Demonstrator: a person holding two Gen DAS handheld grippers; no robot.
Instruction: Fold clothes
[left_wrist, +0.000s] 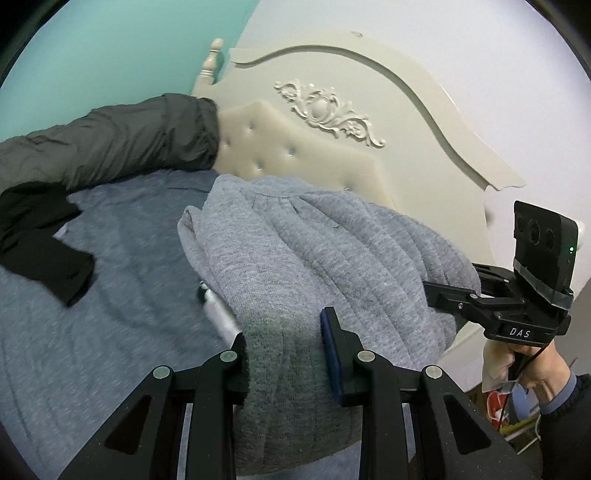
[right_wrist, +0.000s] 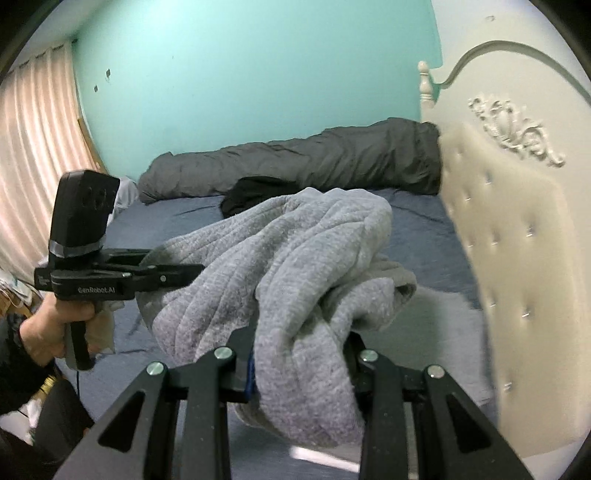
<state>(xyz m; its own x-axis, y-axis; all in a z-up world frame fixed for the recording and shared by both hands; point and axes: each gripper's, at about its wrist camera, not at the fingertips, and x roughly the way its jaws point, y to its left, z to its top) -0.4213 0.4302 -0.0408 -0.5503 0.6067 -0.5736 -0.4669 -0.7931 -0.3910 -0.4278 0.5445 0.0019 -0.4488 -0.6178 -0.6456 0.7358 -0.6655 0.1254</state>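
Observation:
A light grey knitted garment (left_wrist: 303, 243) hangs bunched in the air above the bed, stretched between both grippers. My left gripper (left_wrist: 286, 350) is shut on one end of it, cloth filling the gap between its fingers. Seen from the left wrist, the right gripper (left_wrist: 439, 291) bites into the garment's far right edge. In the right wrist view the garment (right_wrist: 295, 258) drapes over my right gripper (right_wrist: 299, 365), which is shut on a thick fold. The left gripper (right_wrist: 188, 275) holds the other end at left, with a hand (right_wrist: 48, 325) on its handle.
The bed has a blue-grey sheet (left_wrist: 122, 295) and a cream tufted headboard (right_wrist: 517, 229) close on the right. A dark grey rolled duvet (right_wrist: 303, 158) lies along the far side, a black garment (left_wrist: 40, 251) beside it. A white tube-like object (left_wrist: 218, 310) lies under the cloth.

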